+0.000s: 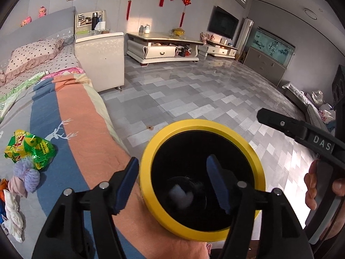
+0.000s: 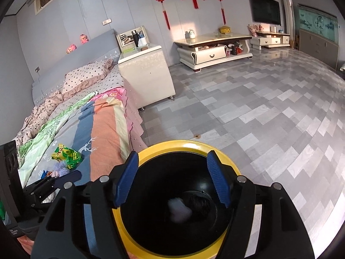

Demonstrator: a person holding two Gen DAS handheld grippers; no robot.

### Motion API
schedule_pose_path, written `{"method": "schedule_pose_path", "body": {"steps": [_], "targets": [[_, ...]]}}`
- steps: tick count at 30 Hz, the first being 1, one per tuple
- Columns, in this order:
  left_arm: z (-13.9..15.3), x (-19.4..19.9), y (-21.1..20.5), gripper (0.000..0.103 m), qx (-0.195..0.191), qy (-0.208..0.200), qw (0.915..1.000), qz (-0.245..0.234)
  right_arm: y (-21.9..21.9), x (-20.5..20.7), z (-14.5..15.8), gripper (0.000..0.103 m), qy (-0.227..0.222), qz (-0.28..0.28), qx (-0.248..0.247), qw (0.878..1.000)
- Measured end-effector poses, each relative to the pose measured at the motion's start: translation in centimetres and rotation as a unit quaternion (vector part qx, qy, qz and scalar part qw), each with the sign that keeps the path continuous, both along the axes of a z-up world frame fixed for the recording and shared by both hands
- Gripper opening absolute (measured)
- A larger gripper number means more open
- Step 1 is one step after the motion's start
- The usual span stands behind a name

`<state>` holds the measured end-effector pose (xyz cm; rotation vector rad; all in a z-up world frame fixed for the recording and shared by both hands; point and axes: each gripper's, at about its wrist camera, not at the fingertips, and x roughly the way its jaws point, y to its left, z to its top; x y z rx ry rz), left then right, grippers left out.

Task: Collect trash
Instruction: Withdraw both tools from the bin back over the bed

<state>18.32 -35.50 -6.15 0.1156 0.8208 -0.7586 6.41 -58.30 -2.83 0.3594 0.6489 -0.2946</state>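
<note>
Right wrist view: your right gripper (image 2: 172,177) fingers gape empty over the yellow-rimmed black bin (image 2: 172,211), white wad (image 2: 179,210) inside. Left gripper (image 1: 172,183) likewise wide. Crumpled green foil wrapper (image 1: 30,149) awaits you on the bed (image 1: 86,129).

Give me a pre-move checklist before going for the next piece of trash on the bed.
1. Left gripper empty, open: ok.
2. Right gripper empty, open: ok.
3. Yellow-rimmed bin beside the bed, mouth unobstructed: ok.
4. White wad lying at the bin's bottom: ok.
5. Green snack wrapper on the blanket, unobstructed: ok.
6. Crumpled white paper at the picture's edge, whether reachable: cannot tell.
</note>
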Motion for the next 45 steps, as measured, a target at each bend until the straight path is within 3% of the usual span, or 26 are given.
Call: {"method": "schedule_pose_path", "body": {"steps": [14, 28, 36, 45], "targets": [[2.8, -0.4, 9.4, 0.087, 0.002, -0.048, 0.9960, 0.075, 6.6, -1.2, 1.4, 0.086, -0.017, 0.029, -0.031, 0.999], [4.1, 0.0, 20.3, 0.092, -0.001, -0.061, 0.9838, 0.169, 14.5, -1.4, 4.1, 0.095, -0.047, 0.102, -0.042, 0.993], [3.1, 1.2, 27.9, 0.092, 0.021, -0.060, 0.9691, 0.238, 20.1, -0.2, 4.1, 0.095, -0.040, 0.158, -0.043, 0.986], [0.3, 3.8, 38.3, 0.092, 0.072, -0.045, 0.9358, 0.342, 26.0, 1.8, 1.7, 0.095, -0.016, 0.222, -0.034, 0.974]]}}
